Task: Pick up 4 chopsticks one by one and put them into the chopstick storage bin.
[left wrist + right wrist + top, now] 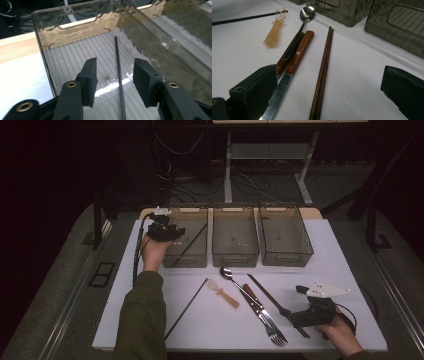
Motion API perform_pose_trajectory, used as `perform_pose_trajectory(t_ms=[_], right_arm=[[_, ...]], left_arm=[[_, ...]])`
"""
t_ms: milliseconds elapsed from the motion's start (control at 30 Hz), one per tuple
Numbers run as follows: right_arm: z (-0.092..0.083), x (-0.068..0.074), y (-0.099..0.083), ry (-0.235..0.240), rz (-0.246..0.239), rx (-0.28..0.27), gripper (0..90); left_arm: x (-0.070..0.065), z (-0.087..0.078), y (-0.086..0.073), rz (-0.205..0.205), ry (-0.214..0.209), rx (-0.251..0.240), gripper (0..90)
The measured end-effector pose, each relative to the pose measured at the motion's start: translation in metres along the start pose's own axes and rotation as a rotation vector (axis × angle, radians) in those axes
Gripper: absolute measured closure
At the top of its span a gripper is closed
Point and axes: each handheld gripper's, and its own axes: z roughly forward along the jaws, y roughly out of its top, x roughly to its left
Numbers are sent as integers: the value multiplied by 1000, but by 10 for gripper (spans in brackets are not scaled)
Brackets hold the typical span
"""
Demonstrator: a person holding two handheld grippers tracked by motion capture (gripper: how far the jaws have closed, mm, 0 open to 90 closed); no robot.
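My left gripper (115, 80) has its jaws parted, pads clear of the black chopstick (119, 82) lying between them inside the left bin (186, 236), upper left of the high view. My right gripper (329, 100) stands wide open and holds nothing, low in its frame over the brown chopsticks (322, 72), beside the knife (294, 60) and spoon (305, 15).

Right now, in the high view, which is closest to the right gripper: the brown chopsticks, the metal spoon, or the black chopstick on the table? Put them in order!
From the right gripper:
1. brown chopsticks, just left of it.
2. metal spoon, farther left, near the bins.
3. black chopstick, farthest left, by the sleeve.
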Motion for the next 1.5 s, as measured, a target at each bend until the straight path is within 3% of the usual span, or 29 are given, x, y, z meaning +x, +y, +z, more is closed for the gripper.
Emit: perform_pose_trajectory(t_ms=[300, 567, 833, 1100, 1333, 1500], right_arm=[[0, 0, 0, -2, -3, 5, 11], [0, 0, 0, -5, -3, 4, 11], [0, 0, 0, -6, -4, 6, 11], [2, -1, -1, -7, -4, 9, 11], [2, -5, -1, -11, -28, 4, 11], [1, -8, -1, -5, 6, -4, 11]], left_arm=[[-16, -21, 4, 38, -58, -15, 407], [-33, -43, -5, 66, -77, -17, 364], [-47, -58, -25, 76, -100, -28, 328], [-64, -70, -49, 114, -126, -9, 279], [-74, -81, -69, 105, -136, -15, 279], [-81, -90, -80, 107, -148, -23, 279]])
